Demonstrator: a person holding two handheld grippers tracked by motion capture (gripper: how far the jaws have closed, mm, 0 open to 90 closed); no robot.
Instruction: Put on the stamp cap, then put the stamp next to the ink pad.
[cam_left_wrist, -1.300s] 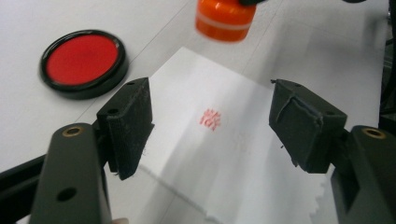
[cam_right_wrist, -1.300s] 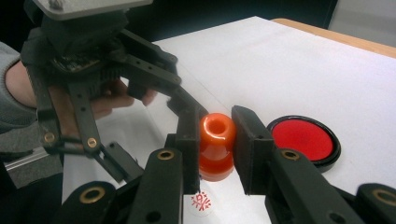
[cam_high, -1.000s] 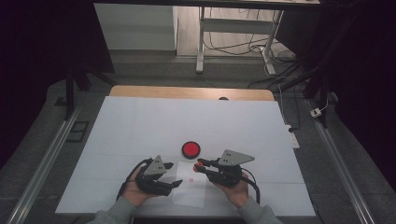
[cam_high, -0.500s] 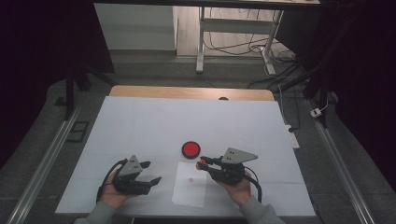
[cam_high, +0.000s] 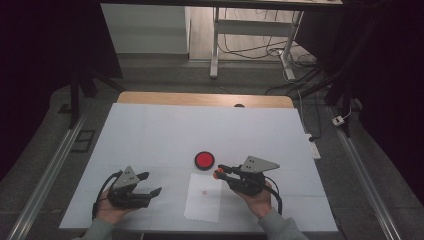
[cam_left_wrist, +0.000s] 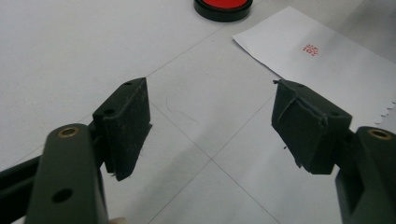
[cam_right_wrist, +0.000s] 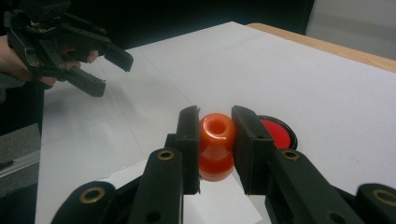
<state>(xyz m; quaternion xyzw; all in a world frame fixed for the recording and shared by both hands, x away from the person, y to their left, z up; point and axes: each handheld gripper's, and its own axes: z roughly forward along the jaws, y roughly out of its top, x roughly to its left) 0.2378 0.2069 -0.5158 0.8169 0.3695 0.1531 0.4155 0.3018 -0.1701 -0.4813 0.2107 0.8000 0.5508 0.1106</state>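
Note:
My right gripper is shut on an orange stamp, held just above the top right corner of a white paper sheet. The sheet lies flat near the table's front edge and bears a small red stamp mark. A round red ink pad in a black case sits just beyond the sheet, close to the stamp. My left gripper stands open to the left of the sheet, low over the table, with nothing between its fingers.
The white table top stretches bare behind the ink pad up to a wooden strip at its far edge. Metal rails run along both sides of the table. Beyond it are a desk frame and cables on the floor.
My left gripper has moved to the left, away from the paper sheet, and stays open. The right gripper with the orange stamp has kept still.

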